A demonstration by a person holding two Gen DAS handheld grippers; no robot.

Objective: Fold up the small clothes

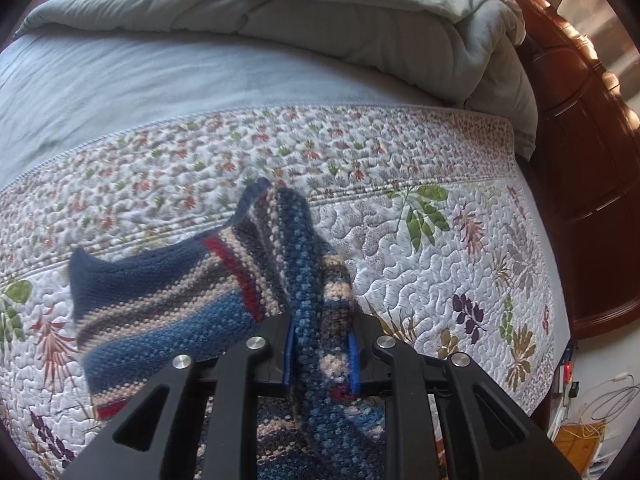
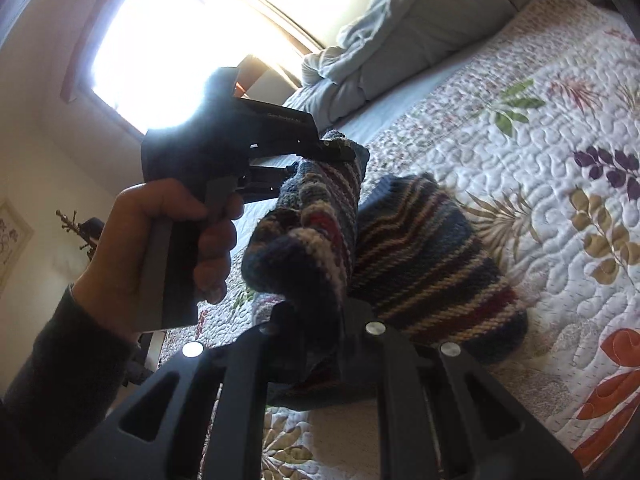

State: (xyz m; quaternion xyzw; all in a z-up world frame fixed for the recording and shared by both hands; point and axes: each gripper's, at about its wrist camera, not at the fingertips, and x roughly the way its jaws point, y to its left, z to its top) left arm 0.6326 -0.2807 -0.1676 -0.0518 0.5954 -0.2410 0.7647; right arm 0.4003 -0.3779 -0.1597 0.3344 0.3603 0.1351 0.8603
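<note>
Here both grippers hold one striped knit (image 1: pixel 168 300), a small garment, above the quilt (image 1: pixel 460 248) on the bed. The left gripper (image 1: pixel 322 354) has its jaws clamped on a bunched fold of the knit; the blue pads (image 1: pixel 289 354) press thick wool between them. The right gripper (image 2: pixel 320 320) has its jaws close together on another bunched edge, though the wool hides the tips in its own view. The knit hangs slack between the two grips, one loose flap trailing toward the bed's near edge and drooping onto the quilt, well short of the rumpled duvet (image 1: pixel 280 12) at the far end.

The main risk, I judge, is a crooked fold. Both grips sit on gathered wads, not on clean corners, so the layers may land twisted or doubled when laid down. The loose flap could also drag on the quilt's stitched texture and roll under itself. Thick, stretchy wool may creep out of the left jaws if the grippers pull apart too hard, and the knit would stretch out of shape. The person's hand (image 2: pixel 168 240) and the left gripper are near the right one, so the tools could knock together. Strong window (image 2: pixel 180 40) glare washes out part of the right view, hiding that side's edge.
</note>
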